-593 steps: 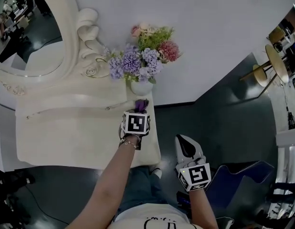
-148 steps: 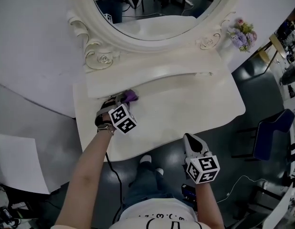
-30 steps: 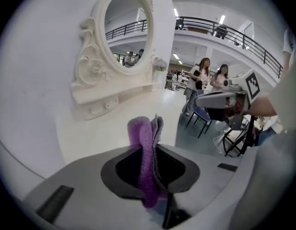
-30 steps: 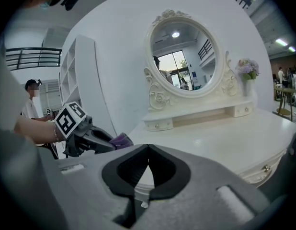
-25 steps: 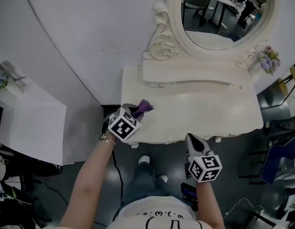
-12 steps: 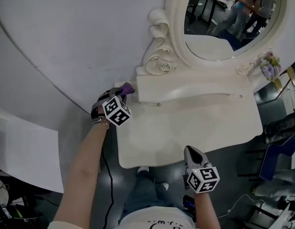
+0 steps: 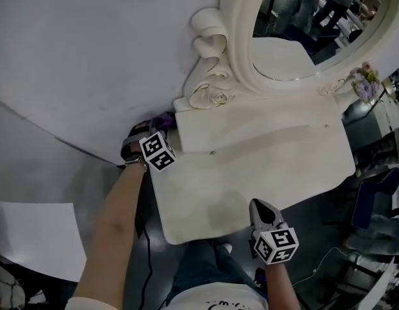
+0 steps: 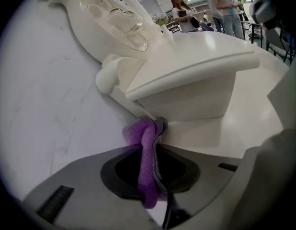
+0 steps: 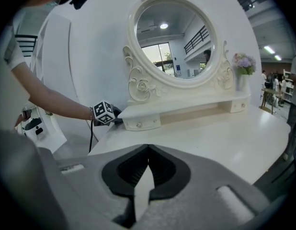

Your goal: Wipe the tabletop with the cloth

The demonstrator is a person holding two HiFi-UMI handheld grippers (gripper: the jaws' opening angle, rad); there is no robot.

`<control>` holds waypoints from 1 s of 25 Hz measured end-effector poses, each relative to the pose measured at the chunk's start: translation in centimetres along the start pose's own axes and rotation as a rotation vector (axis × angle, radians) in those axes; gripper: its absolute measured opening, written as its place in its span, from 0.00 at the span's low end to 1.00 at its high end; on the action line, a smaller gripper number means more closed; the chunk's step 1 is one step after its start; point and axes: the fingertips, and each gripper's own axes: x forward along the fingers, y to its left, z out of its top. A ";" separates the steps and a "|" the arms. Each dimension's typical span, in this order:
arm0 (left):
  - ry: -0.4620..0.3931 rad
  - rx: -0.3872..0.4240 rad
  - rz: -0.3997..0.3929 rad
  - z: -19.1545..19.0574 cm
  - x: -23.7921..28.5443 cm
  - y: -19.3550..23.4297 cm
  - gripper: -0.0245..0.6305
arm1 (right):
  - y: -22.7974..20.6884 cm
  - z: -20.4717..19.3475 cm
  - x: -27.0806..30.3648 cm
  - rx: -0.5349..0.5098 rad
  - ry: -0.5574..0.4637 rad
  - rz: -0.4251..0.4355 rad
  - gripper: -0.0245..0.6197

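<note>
Cloth (image 8: pixel 144 134), one, in left hand-held gripper (image 7: pixel 157 125).

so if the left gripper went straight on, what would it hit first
Probably the end face of the raised drawer shelf; the purple cloth clamped in the left gripper looks pressed against it.

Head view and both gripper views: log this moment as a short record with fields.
left gripper: shut on the cloth
cloth: purple, pressed against the left end of the raised shelf, at the tabletop's back left corner
right gripper: shut, empty, by the tabletop's front edge
mirror: oval, above the raised shelf
flowers: right end of the raised shelf
</note>
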 end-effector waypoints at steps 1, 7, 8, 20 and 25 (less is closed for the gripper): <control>-0.007 -0.002 -0.007 0.0 0.2 0.0 0.15 | 0.0 0.1 0.2 -0.003 0.001 -0.002 0.04; -0.032 0.030 -0.070 0.2 0.4 -0.1 0.15 | 0.0 0.9 0.8 -0.017 -0.004 -0.012 0.04; -0.035 0.038 -0.079 0.1 0.4 -0.2 0.15 | 0.2 1.0 0.8 -0.020 -0.004 -0.011 0.04; -0.053 0.056 -0.182 0.6 -2.8 -5.1 0.15 | 3.2 0.5 0.0 -0.067 -0.004 0.054 0.04; -0.076 0.012 -0.232 0.9 -5.5 -8.8 0.15 | 3.7 0.2 -1.4 -0.066 -0.032 0.081 0.04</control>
